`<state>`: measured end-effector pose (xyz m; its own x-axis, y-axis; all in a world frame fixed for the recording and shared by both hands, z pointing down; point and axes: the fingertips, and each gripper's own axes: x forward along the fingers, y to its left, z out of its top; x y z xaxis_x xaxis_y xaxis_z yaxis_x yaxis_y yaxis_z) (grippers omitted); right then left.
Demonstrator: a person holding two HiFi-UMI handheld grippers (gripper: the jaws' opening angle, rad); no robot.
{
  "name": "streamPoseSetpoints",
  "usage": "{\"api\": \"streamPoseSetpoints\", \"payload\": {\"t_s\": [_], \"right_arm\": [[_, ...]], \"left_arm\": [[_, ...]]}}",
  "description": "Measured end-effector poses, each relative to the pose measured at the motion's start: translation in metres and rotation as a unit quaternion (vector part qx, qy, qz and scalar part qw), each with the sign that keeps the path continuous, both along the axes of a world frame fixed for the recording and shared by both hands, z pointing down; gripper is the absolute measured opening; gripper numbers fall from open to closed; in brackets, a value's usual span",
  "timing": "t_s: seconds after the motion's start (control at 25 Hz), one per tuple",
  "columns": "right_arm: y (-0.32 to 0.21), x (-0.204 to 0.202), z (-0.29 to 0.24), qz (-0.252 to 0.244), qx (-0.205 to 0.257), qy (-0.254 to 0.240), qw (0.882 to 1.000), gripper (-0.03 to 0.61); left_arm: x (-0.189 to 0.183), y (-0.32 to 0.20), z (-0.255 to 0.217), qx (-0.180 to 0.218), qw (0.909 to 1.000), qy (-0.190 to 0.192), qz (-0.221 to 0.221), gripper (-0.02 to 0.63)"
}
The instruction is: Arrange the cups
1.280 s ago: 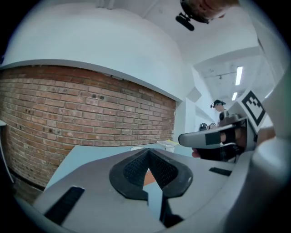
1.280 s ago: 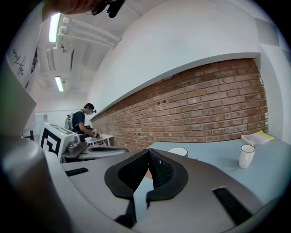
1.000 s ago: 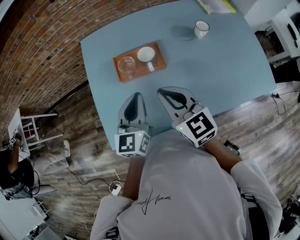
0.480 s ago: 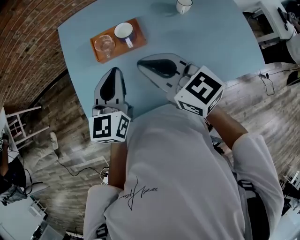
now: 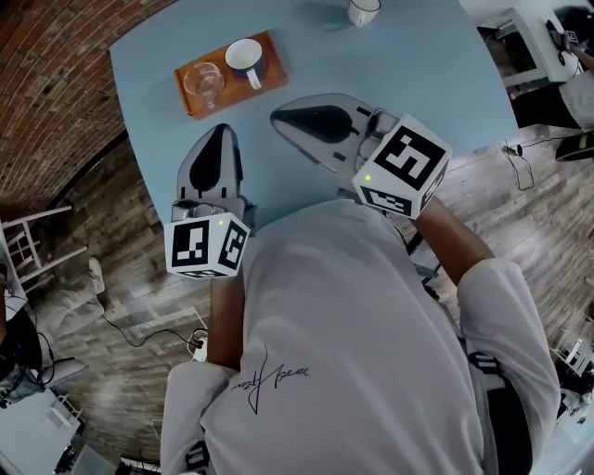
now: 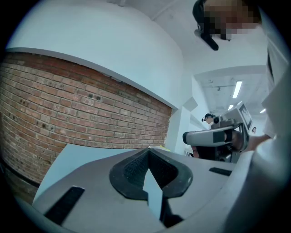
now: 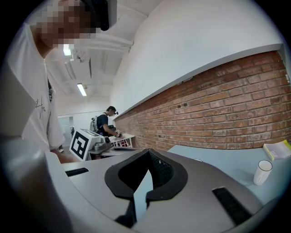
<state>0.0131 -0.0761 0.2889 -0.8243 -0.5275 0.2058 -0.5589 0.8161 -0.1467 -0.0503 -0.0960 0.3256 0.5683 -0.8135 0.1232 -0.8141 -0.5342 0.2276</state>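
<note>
1. The blue table (image 5: 418, 74) spreads out ahead of both hand-held grippers, which hover over its near edge.
2. The left gripper (image 5: 221, 134) and right gripper (image 5: 278, 118) each have their jaws pressed together, with nothing between them.
3. The orange tray (image 5: 232, 96) lies just ahead of the left gripper, carrying a glass cup (image 5: 202, 83) and a white mug (image 5: 245, 57) side by side.
4. A lone white cup (image 5: 363, 11) stands well ahead of the right gripper, off the tray. It appears to be the one piece left to arrange.

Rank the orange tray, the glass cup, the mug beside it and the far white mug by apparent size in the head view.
1. Orange tray: clearly largest.
2. Mug on the tray and glass cup: alike, unranked.
3. White mug: smallest as shown, but cropped by the frame edge and farther off.
</note>
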Motion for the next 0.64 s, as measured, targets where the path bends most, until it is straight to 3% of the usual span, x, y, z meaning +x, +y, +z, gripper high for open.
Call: {"api": "streamPoseSetpoints", "payload": {"t_s": [0.64], "right_arm": [[0.0028, 0.0013, 0.0106, -0.004, -0.011, 0.000, 1.000, 0.020]], "left_arm": [[-0.0017, 0.0021, 0.0037, -0.004, 1.0000, -0.003, -0.004, 0.009]]}}
